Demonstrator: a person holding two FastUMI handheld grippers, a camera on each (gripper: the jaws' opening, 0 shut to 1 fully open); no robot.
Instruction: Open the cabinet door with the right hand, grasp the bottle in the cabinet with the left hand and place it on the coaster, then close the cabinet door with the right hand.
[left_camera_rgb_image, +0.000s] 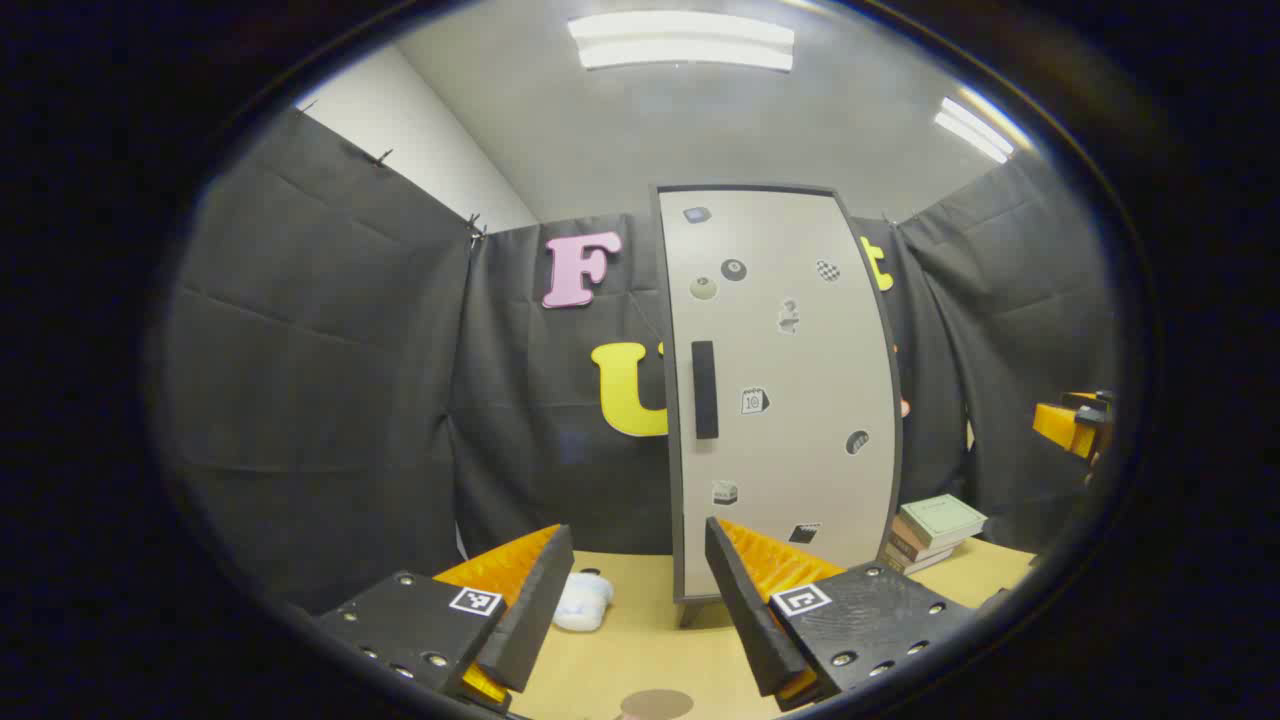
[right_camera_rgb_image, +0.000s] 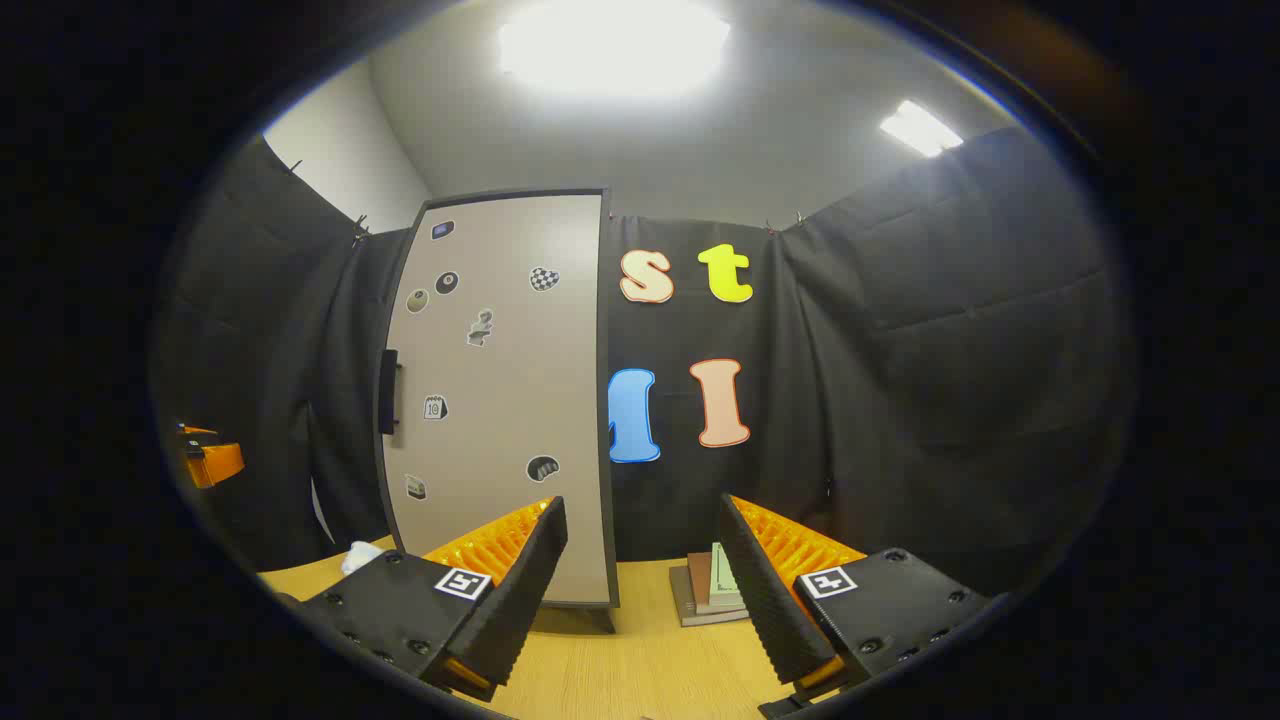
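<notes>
i see a stack of books (left_camera_rgb_image: 932, 535) on the wooden table (left_camera_rgb_image: 640, 650) — a white crumpled cloth (left_camera_rgb_image: 583, 601) lies well apart.

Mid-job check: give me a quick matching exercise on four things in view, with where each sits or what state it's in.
Things:
1. cabinet door
2. stack of books
3. white crumpled item
4. left hand-held gripper

Place or state:
A. on the table, left of the cabinet in the left gripper view
B. closed, handle near its left edge
C. open, holding nothing
D. on the table, right of the cabinet

Pairs: 1-B, 2-D, 3-A, 4-C
</notes>
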